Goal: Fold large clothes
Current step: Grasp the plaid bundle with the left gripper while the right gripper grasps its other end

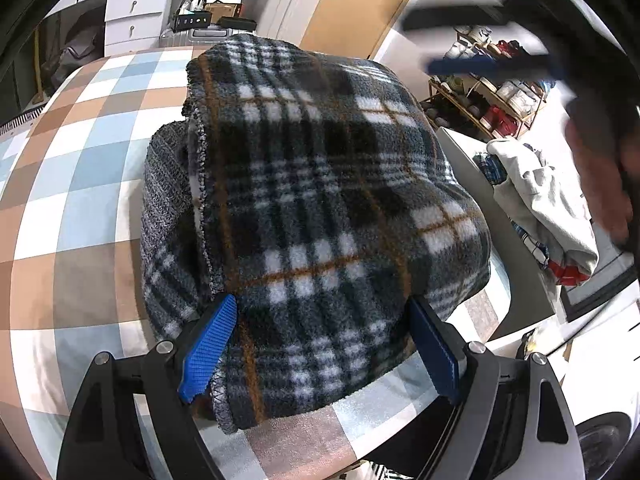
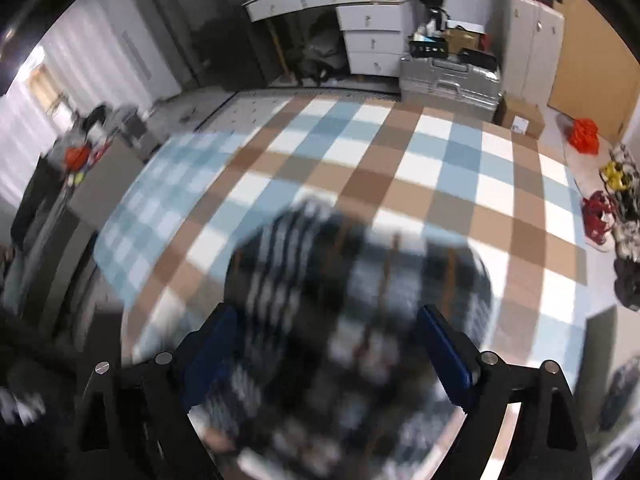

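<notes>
— Two grippers, how do they stand?
— Left gripper (image 1: 324,344) spread around the folded plaid fleece (image 1: 320,200) on the checked tablecloth (image 1: 80,160); right gripper (image 2: 326,354) spread above it, blurred.

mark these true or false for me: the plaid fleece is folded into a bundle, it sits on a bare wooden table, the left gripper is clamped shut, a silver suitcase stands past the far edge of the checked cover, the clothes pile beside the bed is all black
1. The plaid fleece garment is folded into a bundle. True.
2. It sits on a bare wooden table. False: it lies on a blue, brown and white checked cover.
3. The left gripper is clamped shut. False: its jaws stand wide, astride the bundle's near edge.
4. A silver suitcase stands past the cover's far edge. True.
5. The clothes pile beside the bed is all black. False: a light grey garment lies on top.
</notes>
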Action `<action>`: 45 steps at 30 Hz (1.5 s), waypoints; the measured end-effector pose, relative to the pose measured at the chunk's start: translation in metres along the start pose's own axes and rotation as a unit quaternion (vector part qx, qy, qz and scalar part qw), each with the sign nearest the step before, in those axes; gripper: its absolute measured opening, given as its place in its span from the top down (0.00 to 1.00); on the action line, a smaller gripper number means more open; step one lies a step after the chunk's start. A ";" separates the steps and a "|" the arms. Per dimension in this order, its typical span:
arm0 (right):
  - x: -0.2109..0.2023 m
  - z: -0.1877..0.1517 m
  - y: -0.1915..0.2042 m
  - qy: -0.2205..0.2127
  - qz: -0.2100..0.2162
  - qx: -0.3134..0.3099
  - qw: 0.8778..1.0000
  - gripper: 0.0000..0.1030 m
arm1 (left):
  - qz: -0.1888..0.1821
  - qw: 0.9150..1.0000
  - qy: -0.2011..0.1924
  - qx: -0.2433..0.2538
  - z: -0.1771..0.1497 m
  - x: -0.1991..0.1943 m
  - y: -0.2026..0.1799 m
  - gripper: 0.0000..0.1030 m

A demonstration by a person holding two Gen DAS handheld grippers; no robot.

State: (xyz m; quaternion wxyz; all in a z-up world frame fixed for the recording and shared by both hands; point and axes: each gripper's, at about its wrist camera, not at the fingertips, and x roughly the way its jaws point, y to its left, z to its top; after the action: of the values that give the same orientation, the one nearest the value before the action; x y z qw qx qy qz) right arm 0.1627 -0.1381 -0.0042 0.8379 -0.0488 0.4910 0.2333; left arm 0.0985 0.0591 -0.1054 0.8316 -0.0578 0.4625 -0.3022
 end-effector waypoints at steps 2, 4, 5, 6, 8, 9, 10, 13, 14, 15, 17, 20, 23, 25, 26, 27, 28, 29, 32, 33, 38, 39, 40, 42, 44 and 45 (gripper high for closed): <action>-0.003 -0.022 0.004 0.008 -0.001 -0.022 1.000 0.11 | -0.001 1.000 0.000 -0.001 0.000 0.000 0.002 0.20; 0.010 -0.040 0.003 0.032 -0.001 -0.027 0.999 0.14 | -0.001 1.000 -0.001 -0.001 -0.001 0.000 0.003 0.20; 0.021 -0.047 -0.001 0.053 0.001 -0.019 0.998 0.23 | -0.001 1.000 -0.001 -0.002 -0.001 0.000 0.003 0.20; 0.036 -0.053 -0.005 0.078 0.004 -0.006 0.997 0.32 | -0.001 1.000 -0.001 -0.002 -0.001 -0.001 0.003 0.20; 0.054 -0.060 -0.008 0.086 -0.008 0.002 0.996 0.32 | -0.003 1.000 -0.001 -0.002 -0.001 -0.001 0.004 0.20; 0.058 -0.060 -0.007 0.082 -0.010 0.003 0.997 0.32 | -0.002 1.000 0.000 -0.002 -0.001 0.000 0.005 0.20; 0.062 -0.059 -0.006 0.086 -0.010 0.006 0.996 0.31 | -0.002 1.000 0.001 -0.002 0.000 0.000 0.006 0.20; 0.071 -0.053 -0.005 0.111 -0.007 0.011 0.994 0.31 | -0.004 1.000 0.003 -0.004 0.000 0.000 0.007 0.20; 0.073 -0.053 -0.005 0.113 -0.006 0.008 0.994 0.31 | -0.004 1.000 0.004 -0.005 0.001 0.000 0.008 0.20; 0.075 -0.053 -0.006 0.113 -0.003 0.009 0.994 0.31 | -0.004 1.000 0.005 -0.005 0.001 0.001 0.008 0.20; 0.079 -0.055 -0.008 0.099 0.003 0.015 0.995 0.30 | -0.003 1.000 0.005 -0.006 0.001 0.001 0.008 0.20; 0.073 -0.064 -0.010 0.062 0.015 0.027 0.998 0.24 | -0.010 1.000 0.004 -0.011 0.002 0.001 0.009 0.20; 0.055 -0.067 -0.011 0.024 0.046 0.043 0.998 0.11 | -0.017 1.000 -0.001 -0.012 0.001 -0.002 0.011 0.20; 0.033 -0.068 -0.015 -0.007 0.071 0.062 0.996 0.11 | -0.013 1.000 -0.004 -0.005 -0.002 -0.004 0.011 0.20; 0.023 -0.070 -0.019 -0.024 0.079 0.071 0.994 0.11 | -0.010 1.000 -0.004 -0.002 -0.003 -0.004 0.011 0.20; 0.010 -0.072 -0.023 -0.046 0.080 0.080 0.993 0.11 | -0.003 1.000 -0.004 0.000 -0.003 -0.004 0.009 0.20; 0.003 -0.075 -0.025 -0.053 0.075 0.083 0.992 0.11 | 0.000 1.000 -0.005 0.001 -0.004 -0.003 0.008 0.20; 0.002 -0.077 -0.027 -0.045 0.069 0.083 0.993 0.10 | 0.005 1.000 -0.007 0.000 -0.005 -0.003 0.007 0.20; 0.013 -0.086 -0.034 0.008 0.049 0.079 0.996 0.10 | 0.018 1.000 -0.009 0.002 -0.006 -0.002 0.002 0.20; 0.022 -0.090 -0.034 0.027 0.039 0.074 0.996 0.10 | 0.022 1.000 -0.009 0.005 -0.006 -0.001 0.001 0.20; 0.051 -0.102 -0.023 0.047 -0.013 0.026 0.998 0.00 | 0.030 0.999 -0.005 0.016 -0.006 0.002 -0.002 0.20; 0.056 -0.103 -0.025 0.055 -0.018 0.030 0.998 0.00 | 0.032 0.999 -0.004 0.019 -0.005 0.003 -0.003 0.20; 0.064 -0.103 -0.025 0.063 -0.022 0.038 0.997 0.00 | 0.037 0.999 -0.003 0.023 -0.005 0.004 -0.004 0.20; 0.068 -0.103 -0.025 0.068 -0.028 0.035 0.997 0.00 | 0.045 0.999 -0.002 0.029 -0.005 0.006 -0.006 0.20; 0.063 -0.097 -0.028 0.086 -0.020 0.039 0.995 0.00 | 0.042 0.999 -0.003 0.025 -0.005 0.005 -0.006 0.20; 0.059 -0.089 -0.030 0.095 -0.013 0.042 0.994 0.01 | 0.039 0.999 -0.004 0.020 -0.004 0.005 -0.006 0.20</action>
State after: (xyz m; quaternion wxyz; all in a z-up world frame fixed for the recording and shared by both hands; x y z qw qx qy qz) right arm 0.1290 -0.1726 -0.1045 0.7917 -0.0421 0.5772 0.1957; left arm 0.0943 0.0525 -0.1094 0.8455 -0.0246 0.4548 -0.2788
